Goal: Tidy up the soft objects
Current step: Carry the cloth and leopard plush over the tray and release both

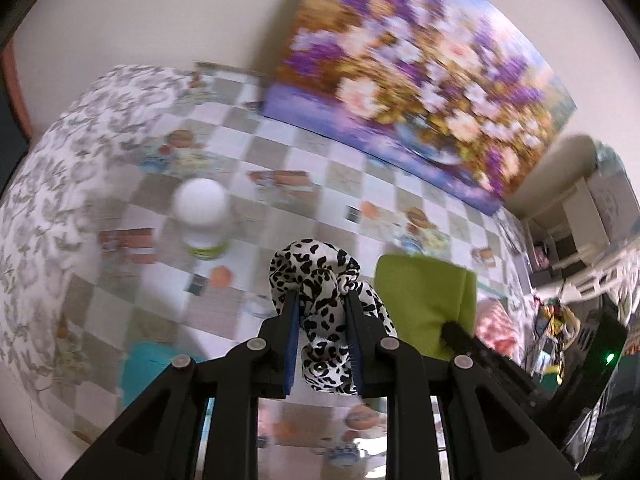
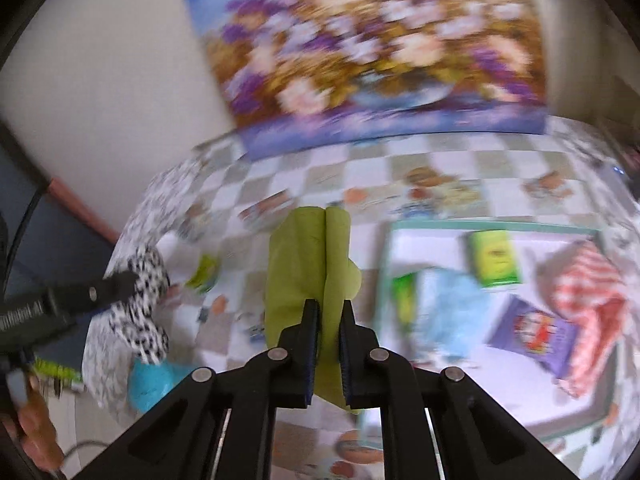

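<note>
My left gripper (image 1: pixel 322 300) is shut on a black-and-white spotted cloth (image 1: pixel 320 276), held above the checked tablecloth. It also shows in the right wrist view, where the spotted cloth (image 2: pixel 150 280) hangs at the left. My right gripper (image 2: pixel 328 308) is shut on a folded green cloth (image 2: pixel 308 264), held upright above the table. In the left wrist view the green cloth (image 1: pixel 424 300) sits just right of the spotted one. A red-and-white checked cloth (image 2: pixel 588 300) and a light blue cloth (image 2: pixel 452 312) lie in a white tray (image 2: pixel 404 240) at the right.
A white bottle (image 1: pixel 202 216) stands on the table at the left. A teal object (image 2: pixel 152 380) lies near the front edge. A flower painting (image 1: pixel 420 80) leans on the wall behind. The tray also holds a green box (image 2: pixel 496 258) and a purple packet (image 2: pixel 532 332).
</note>
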The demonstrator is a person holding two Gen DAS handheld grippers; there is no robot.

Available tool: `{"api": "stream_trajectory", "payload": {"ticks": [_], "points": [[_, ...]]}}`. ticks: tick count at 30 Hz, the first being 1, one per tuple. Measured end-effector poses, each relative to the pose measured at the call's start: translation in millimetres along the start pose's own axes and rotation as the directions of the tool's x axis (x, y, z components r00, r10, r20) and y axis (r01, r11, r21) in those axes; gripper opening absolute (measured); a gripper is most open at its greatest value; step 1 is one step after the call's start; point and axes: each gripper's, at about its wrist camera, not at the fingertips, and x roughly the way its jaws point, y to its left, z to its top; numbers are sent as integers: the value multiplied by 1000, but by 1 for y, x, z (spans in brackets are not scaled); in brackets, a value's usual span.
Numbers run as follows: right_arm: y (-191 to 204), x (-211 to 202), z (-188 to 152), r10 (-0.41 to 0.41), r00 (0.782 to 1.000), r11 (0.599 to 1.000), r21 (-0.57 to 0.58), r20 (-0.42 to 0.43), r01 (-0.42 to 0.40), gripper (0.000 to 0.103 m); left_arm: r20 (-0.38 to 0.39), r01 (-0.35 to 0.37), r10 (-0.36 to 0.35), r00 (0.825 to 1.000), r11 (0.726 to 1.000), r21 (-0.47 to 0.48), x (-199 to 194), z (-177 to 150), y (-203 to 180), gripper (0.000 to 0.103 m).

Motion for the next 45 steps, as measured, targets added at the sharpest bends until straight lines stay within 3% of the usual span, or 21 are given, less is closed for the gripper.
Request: {"api": "stream_trajectory", "payload": {"ticks": [9, 19, 26, 30, 37, 38, 40, 45], "points": [[-96, -30, -5, -182, 983, 958, 228, 14, 174, 10, -96, 67, -56, 994, 991, 116, 50, -33, -88, 22], [-177, -38, -22, -275, 960, 878, 392, -54, 274, 10, -169, 107, -66, 983, 963, 247, 104, -65, -172, 23], [-198, -31, -30, -298, 948, 852, 415, -114, 318, 14, -210, 103, -41, 977, 950, 295, 131, -73, -187, 25], [-193, -29, -29, -311, 942, 852, 401, -127, 336, 14, -212, 110, -49, 976, 953, 283, 129, -72, -183, 36], [-181, -27, -26, -340, 931, 858, 361, -134, 366, 54, -178, 86, -43, 983, 966, 242, 121, -63, -165, 44], [-179, -26, -25, -344, 929, 859, 354, -136, 370, 61, -168, 64, -25, 985, 972, 227, 121, -60, -158, 47], [-174, -21, -24, -349, 926, 865, 331, -143, 377, 71, -147, 19, 12, 989, 978, 207, 120, -55, -148, 67], [-163, -12, -23, -361, 920, 879, 275, -149, 389, 102, -79, -148, 161, 984, 978, 148, 120, -44, -117, 79]]}}
